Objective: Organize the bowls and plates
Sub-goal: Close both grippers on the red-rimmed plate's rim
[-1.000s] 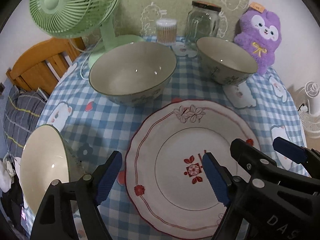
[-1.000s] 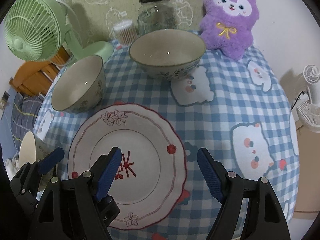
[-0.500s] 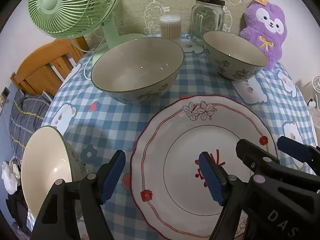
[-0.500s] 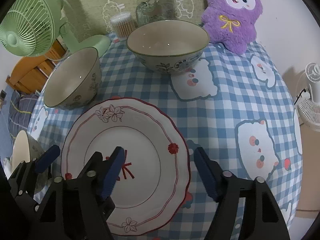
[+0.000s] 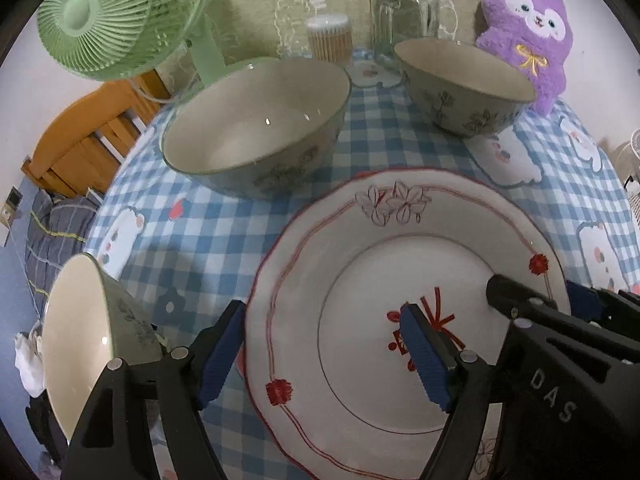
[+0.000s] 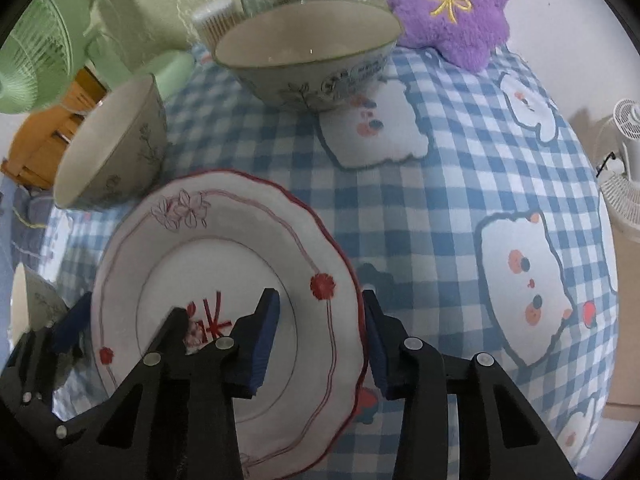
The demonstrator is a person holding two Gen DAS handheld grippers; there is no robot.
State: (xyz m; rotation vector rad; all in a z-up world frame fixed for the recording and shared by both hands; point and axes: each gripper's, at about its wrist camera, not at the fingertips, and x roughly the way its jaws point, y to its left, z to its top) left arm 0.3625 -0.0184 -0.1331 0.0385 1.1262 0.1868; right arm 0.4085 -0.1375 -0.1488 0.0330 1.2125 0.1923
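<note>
A white plate with red trim (image 5: pixel 404 264) (image 6: pixel 224 248) lies on the blue checked tablecloth (image 6: pixel 440 208). My left gripper (image 5: pixel 322 352) is open and straddles the plate's left rim, one finger outside it and one over the centre. My right gripper (image 6: pixel 320 340) straddles the right rim; its jaws are closing and I see no firm pinch on the rim. Two big flowered bowls (image 5: pixel 256 128) (image 5: pixel 464 84) stand behind the plate. A smaller bowl (image 5: pixel 76 340) sits at the table's left edge, close to my left gripper.
At the back stand a green fan (image 5: pixel 120 16), a glass jar (image 5: pixel 404 12), a tub of cotton swabs (image 5: pixel 330 38) and a purple plush toy (image 5: pixel 528 28). A wooden chair (image 5: pixel 80 136) is beyond the left edge, a white fan (image 6: pixel 624 160) to the right.
My right gripper has sunk toward the plate and its jaws have narrowed around the right rim. My left gripper has stayed astride the left rim, still wide.
</note>
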